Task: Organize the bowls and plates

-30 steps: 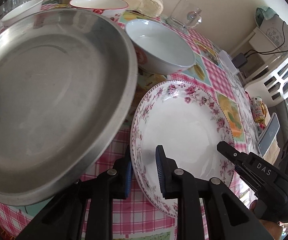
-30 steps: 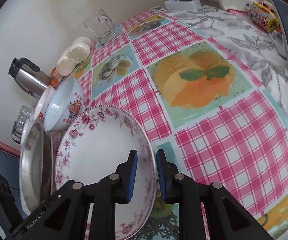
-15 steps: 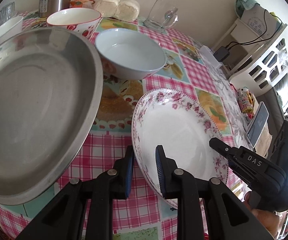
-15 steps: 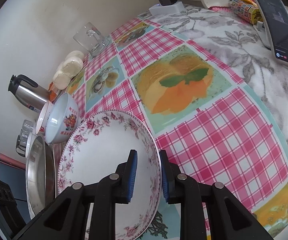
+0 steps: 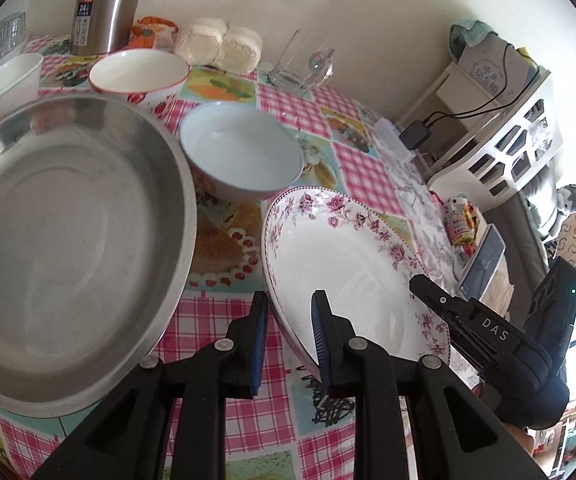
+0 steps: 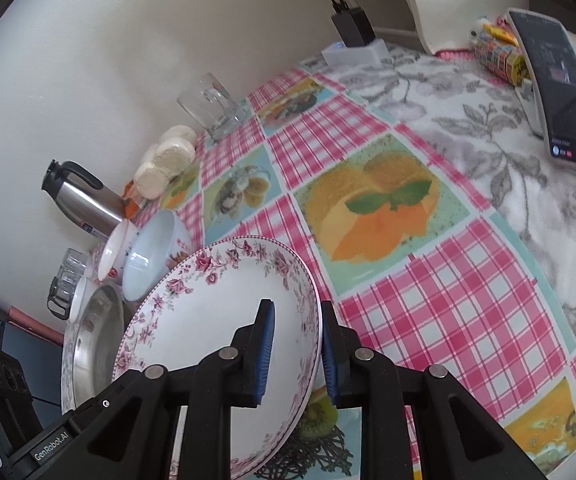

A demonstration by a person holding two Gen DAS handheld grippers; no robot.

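You had the left gripper point(image 5: 288, 336) and right gripper point(image 6: 297, 354) each clamped on opposite rims of the floral plate point(image 5: 352, 264), stiff, glazed, slippery and breakable.

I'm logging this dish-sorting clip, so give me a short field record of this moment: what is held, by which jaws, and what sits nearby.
held item: floral plate, tilted, off the tablecloth
left gripper: jaws shut on the plate's near rim
right gripper: jaws shut on the opposite rim
beside plate: steel pan, white bowl
further back: red-rimmed bowl, small white bowl, thermos, glass mug
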